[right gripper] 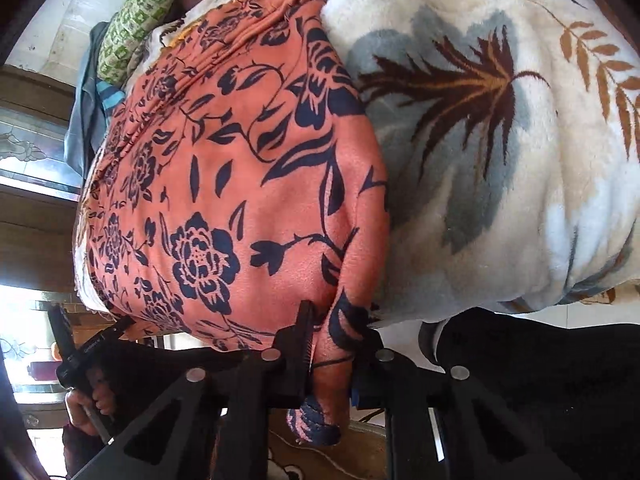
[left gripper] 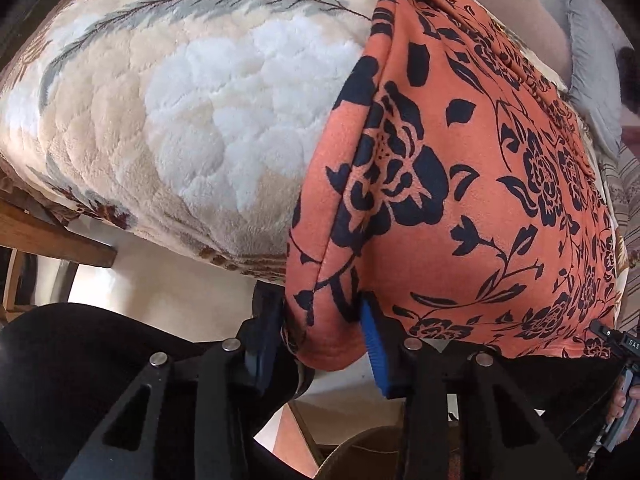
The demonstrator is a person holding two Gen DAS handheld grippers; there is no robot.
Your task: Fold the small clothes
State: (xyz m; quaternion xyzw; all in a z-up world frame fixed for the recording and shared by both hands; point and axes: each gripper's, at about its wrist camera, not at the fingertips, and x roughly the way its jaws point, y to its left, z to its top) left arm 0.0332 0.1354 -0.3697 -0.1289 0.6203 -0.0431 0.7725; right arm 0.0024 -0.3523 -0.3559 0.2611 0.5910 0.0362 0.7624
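Orange floral garment [left gripper: 460,184] on fleece blanket [left gripper: 192,120]: my left gripper [left gripper: 320,340] and right gripper [right gripper: 332,364] each clamp a near hem corner.

Home bedroom: plush leaf-print blanket [left gripper: 192,120] on bed, pillows [right gripper: 136,28] behind.

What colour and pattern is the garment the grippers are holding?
The garment is orange with a dark navy floral print, clearest in the right wrist view.

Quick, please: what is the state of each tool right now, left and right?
Left tool: closed on a near corner of the orange floral cloth.
Right tool: closed on the other near corner.
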